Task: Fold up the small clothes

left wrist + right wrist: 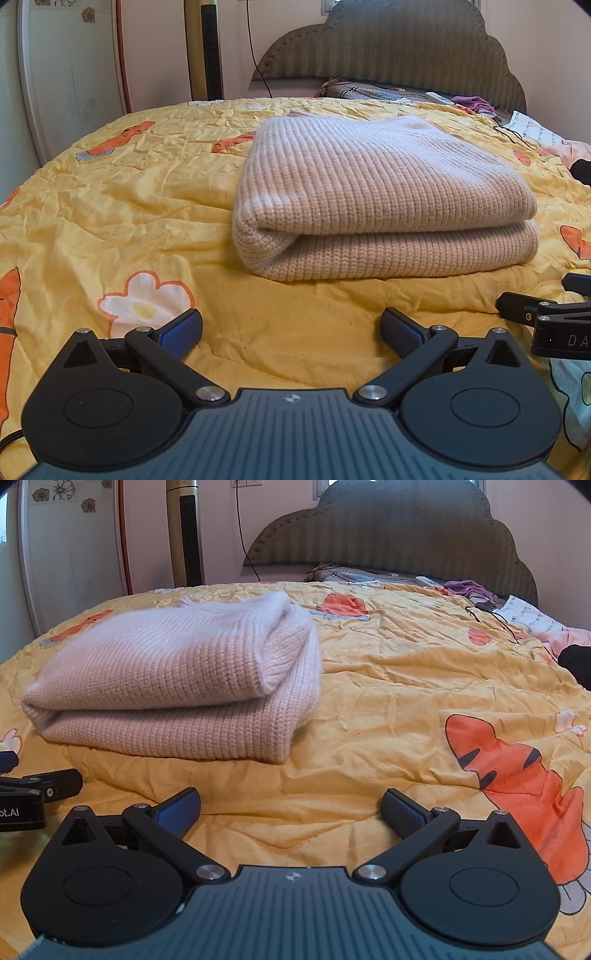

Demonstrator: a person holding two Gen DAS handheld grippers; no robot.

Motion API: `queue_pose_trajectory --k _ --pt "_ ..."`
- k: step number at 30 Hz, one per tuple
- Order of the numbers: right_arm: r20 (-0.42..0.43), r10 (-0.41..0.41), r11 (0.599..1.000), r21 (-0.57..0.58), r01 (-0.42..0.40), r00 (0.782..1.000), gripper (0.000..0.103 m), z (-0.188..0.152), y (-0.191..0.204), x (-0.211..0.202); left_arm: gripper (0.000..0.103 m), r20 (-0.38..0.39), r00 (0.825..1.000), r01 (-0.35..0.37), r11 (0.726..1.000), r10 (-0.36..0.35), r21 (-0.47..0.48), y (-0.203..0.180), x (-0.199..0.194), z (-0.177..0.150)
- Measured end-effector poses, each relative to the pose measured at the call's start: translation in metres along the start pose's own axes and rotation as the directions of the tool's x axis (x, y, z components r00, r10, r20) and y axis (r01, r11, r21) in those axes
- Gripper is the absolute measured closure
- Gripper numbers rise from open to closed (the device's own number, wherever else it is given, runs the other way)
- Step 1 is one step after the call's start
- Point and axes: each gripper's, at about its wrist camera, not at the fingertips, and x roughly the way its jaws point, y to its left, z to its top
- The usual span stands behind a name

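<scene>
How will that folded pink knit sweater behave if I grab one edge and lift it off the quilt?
The sweater will probably sag and unfold: it is a soft, thick rib knit, folded loosely into two layers with nothing holding them. It looks bulky yet likely light. The knit should grip well between the pads. Pushed, it may drag and wrinkle the yellow quilt.

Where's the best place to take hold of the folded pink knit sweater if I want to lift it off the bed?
Grip the folded pink knit sweater at its near rounded fold edge, coming in low from the front. Both layers meet there in one thick roll facing the open left tool, so a pinch catches them together.
</scene>
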Motion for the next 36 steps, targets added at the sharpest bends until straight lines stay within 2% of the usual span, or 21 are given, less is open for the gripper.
queue_pose_trajectory --k 36 --pt "0.005 0.000 1.000 -0.004 0.000 1.000 0.000 -0.0010 -0.0002 -0.0027 0.000 -0.022 0.999 0.026 1.000 -0.025 0.018 0.0013 -0.0007 0.0021"
